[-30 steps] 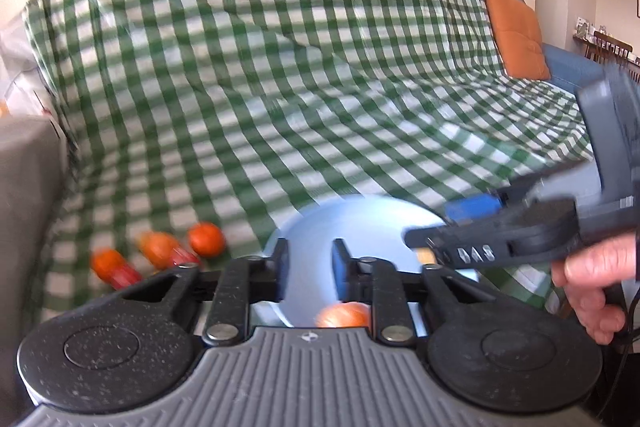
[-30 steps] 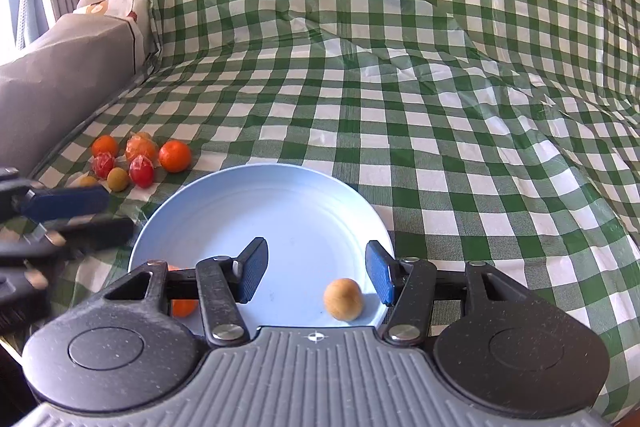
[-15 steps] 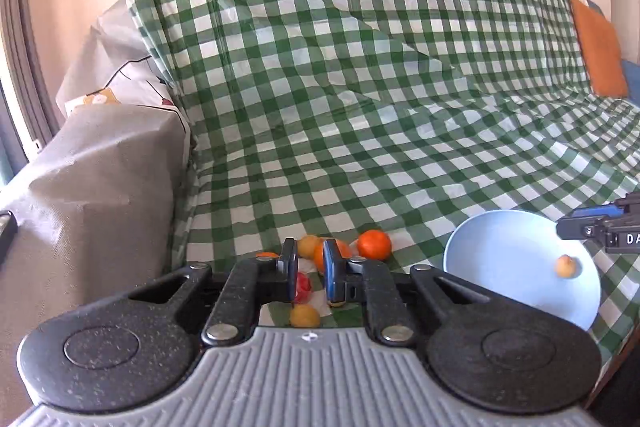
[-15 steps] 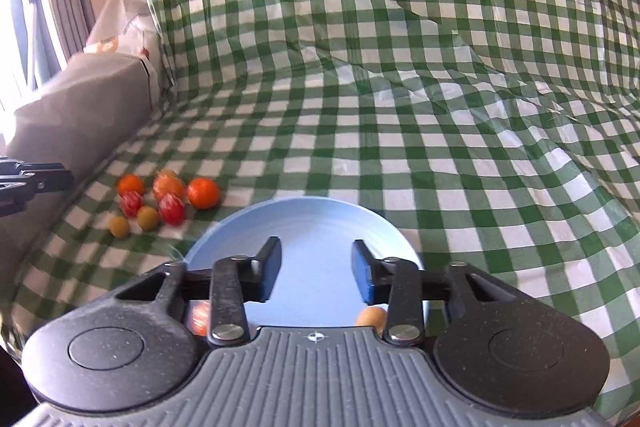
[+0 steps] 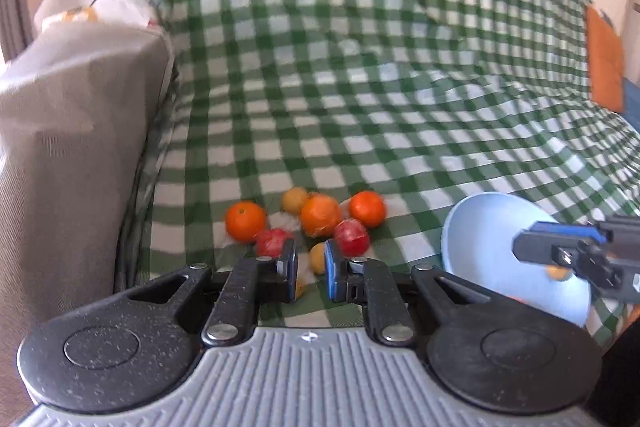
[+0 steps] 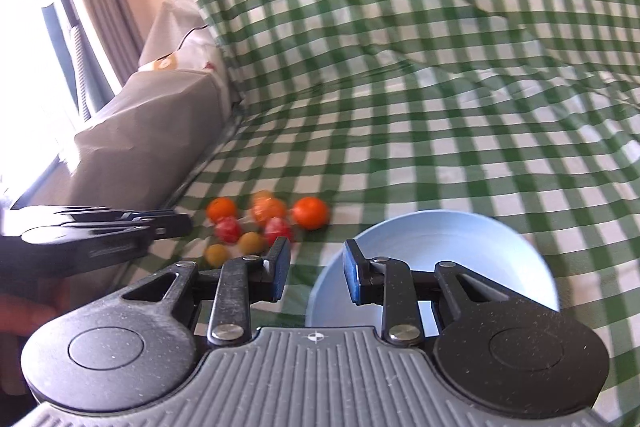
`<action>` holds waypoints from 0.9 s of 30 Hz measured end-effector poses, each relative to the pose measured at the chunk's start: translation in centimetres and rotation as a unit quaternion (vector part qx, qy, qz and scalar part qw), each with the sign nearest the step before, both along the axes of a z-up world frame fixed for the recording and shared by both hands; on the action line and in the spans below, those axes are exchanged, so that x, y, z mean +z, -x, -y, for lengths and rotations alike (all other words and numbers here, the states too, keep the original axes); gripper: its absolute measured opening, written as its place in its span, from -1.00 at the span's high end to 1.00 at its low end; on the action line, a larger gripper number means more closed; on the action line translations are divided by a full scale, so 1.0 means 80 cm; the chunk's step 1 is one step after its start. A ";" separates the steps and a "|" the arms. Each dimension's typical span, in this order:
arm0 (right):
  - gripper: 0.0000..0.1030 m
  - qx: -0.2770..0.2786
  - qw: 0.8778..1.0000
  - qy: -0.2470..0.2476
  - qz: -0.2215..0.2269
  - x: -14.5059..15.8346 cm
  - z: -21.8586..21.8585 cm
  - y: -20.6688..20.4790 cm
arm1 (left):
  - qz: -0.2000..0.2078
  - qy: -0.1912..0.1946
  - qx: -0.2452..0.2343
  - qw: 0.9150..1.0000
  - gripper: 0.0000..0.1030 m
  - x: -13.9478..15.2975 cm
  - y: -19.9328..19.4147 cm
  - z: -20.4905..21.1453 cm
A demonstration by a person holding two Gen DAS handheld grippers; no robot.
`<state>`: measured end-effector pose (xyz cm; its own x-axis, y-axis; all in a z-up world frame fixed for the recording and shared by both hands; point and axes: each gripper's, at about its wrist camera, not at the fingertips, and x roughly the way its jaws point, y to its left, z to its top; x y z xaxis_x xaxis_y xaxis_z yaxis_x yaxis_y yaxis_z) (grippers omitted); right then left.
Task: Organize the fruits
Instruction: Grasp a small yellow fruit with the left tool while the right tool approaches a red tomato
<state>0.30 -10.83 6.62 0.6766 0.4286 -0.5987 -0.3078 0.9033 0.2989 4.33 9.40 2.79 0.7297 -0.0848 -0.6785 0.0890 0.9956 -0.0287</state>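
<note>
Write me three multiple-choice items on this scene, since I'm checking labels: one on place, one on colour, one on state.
1. Where does the fruit pile lie?
A. on the checked cloth, left of the plate
B. on the plate
C. on the grey armrest
2. What colour is the plate?
A. white
B. light blue
C. green
3. How are the left gripper's jaws?
A. wide open
B. clamped on an orange
C. nearly shut, holding nothing

Key: 1 A, pile sits on checked cloth; 2 B, rim reads pale blue; 3 C, narrow gap, with no fruit pinched.
</note>
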 end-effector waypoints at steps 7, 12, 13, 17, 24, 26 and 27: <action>0.40 0.020 1.000 0.002 -0.020 -0.004 -0.022 -0.006 | -0.042 0.001 0.024 0.999 0.21 -0.031 -0.028 -0.005; 0.39 0.017 0.999 -0.003 -0.036 -0.009 -0.021 -0.014 | -0.068 -0.002 0.030 0.997 0.19 -0.049 -0.043 -0.004; 0.39 0.015 0.999 -0.003 -0.037 -0.010 -0.022 -0.015 | -0.073 -0.002 0.028 0.997 0.19 -0.051 -0.045 -0.002; 0.38 0.018 0.999 0.003 -0.038 -0.013 -0.029 -0.022 | -0.090 -0.017 0.020 0.996 0.19 -0.062 -0.051 0.001; 0.38 0.026 0.999 0.027 -0.030 -0.024 -0.053 -0.049 | -0.081 -0.018 0.007 0.997 0.45 -0.063 -0.048 -0.001; 0.38 0.027 0.999 0.028 -0.034 -0.030 -0.060 -0.060 | -0.081 -0.017 0.012 0.997 0.45 -0.063 -0.048 -0.004; 0.38 0.029 0.999 0.028 -0.037 -0.033 -0.063 -0.065 | -0.082 -0.014 0.015 0.996 0.45 -0.064 -0.048 -0.007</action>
<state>5.50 -5.80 3.97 0.6043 0.4305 -0.6705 -0.3384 0.9005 0.2732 8.20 9.93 -2.32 0.6114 -0.0438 -0.7901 0.0564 0.9983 -0.0117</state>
